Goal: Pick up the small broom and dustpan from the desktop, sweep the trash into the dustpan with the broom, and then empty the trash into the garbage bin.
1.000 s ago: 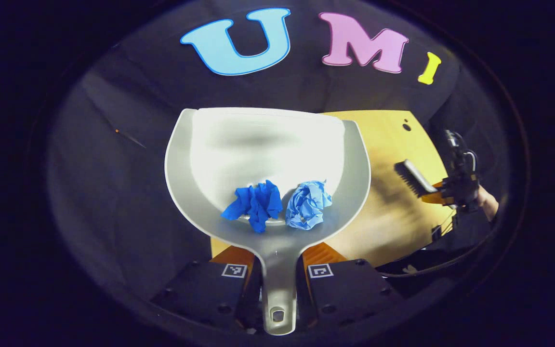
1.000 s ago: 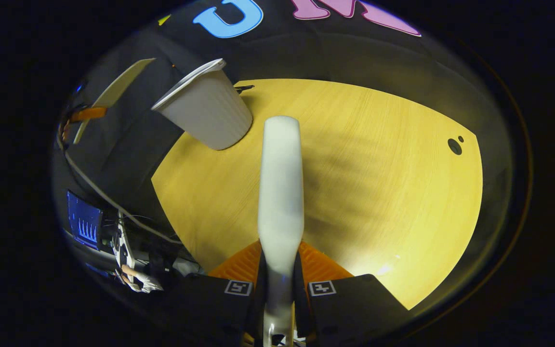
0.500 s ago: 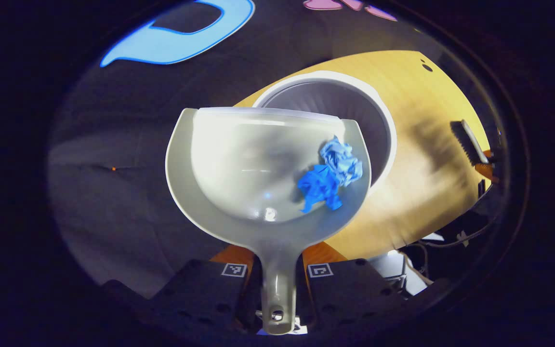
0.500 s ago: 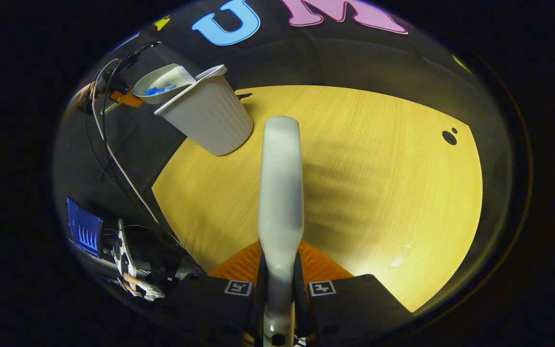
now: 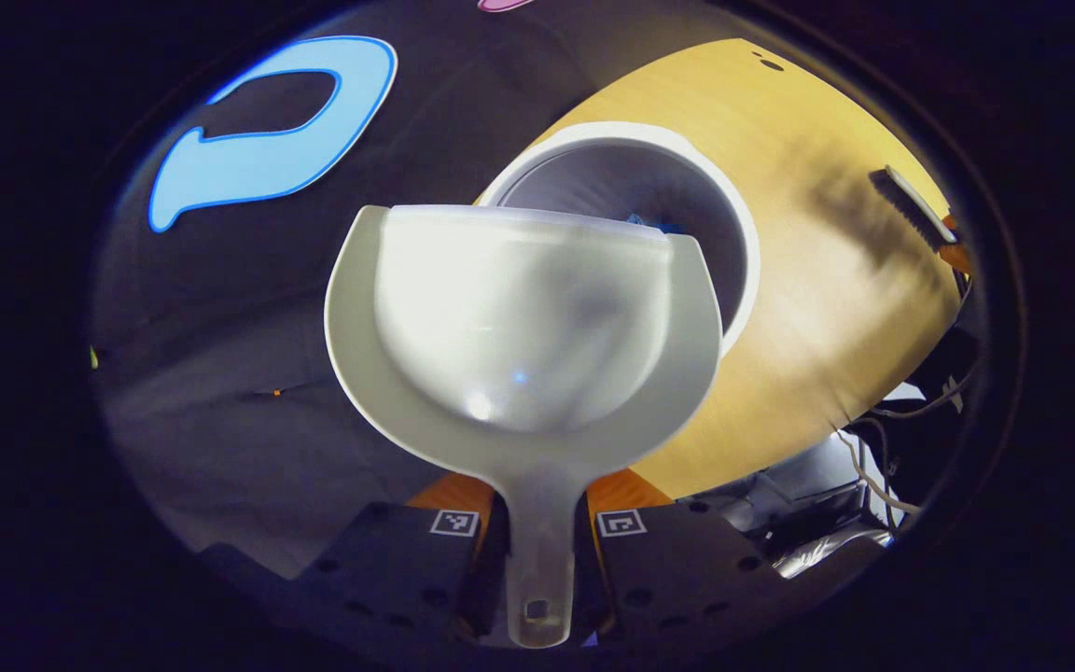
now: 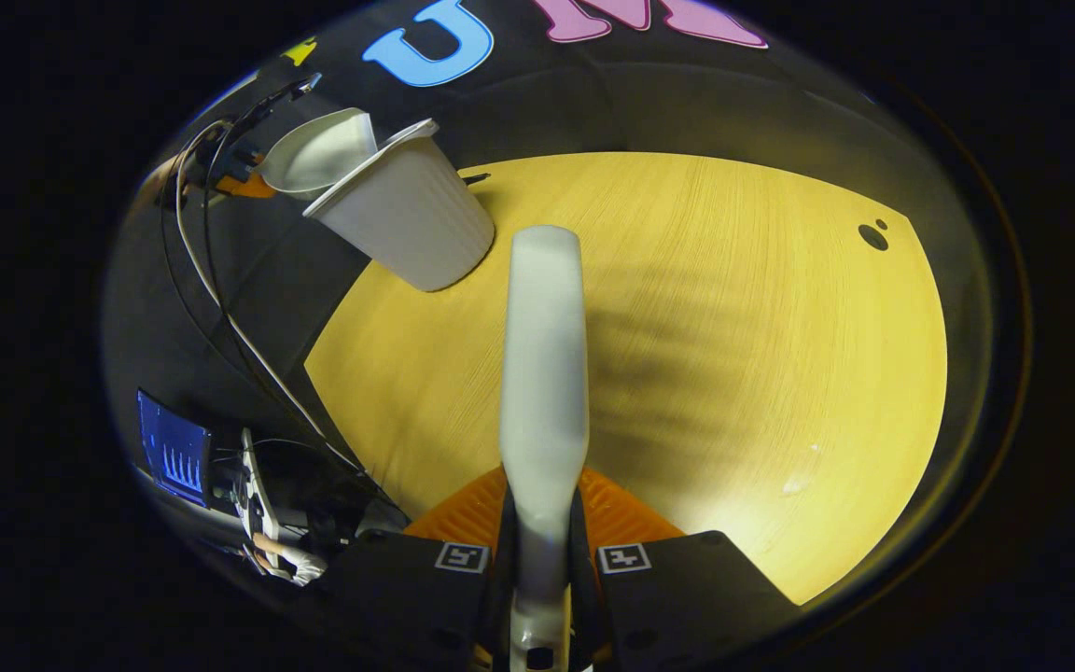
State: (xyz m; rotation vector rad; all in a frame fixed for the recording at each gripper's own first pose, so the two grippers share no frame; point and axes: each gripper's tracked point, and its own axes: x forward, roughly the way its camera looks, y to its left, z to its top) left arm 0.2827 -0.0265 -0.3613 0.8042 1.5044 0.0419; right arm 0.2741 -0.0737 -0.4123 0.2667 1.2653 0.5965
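Note:
In the left gripper view my left gripper [image 5: 539, 523] is shut on the handle of the white dustpan [image 5: 519, 327]. The pan is tipped over the mouth of the white garbage bin [image 5: 743, 243] and holds nothing. A scrap of blue trash [image 5: 642, 221] peeks from inside the bin behind the pan's lip. In the right gripper view my right gripper [image 6: 542, 557] is shut on the white handle of the small broom [image 6: 545, 373], held above the wooden desktop [image 6: 733, 373]. The same bin [image 6: 407, 224] and dustpan [image 6: 318, 154] stand at the upper left. The broom's brush [image 5: 911, 210] appears at the right of the left gripper view.
The bin stands at the desktop's far left corner, close to the black cloth wall. Cables [image 6: 220, 299] and a lit screen [image 6: 174, 448] lie beyond the desk's left edge. Two small dark holes [image 6: 873, 235] mark the desktop at the far right.
The dustpan tilted further over the bin and both blue paper wads slid out of it into the bin. The broom stayed almost still above the desk.

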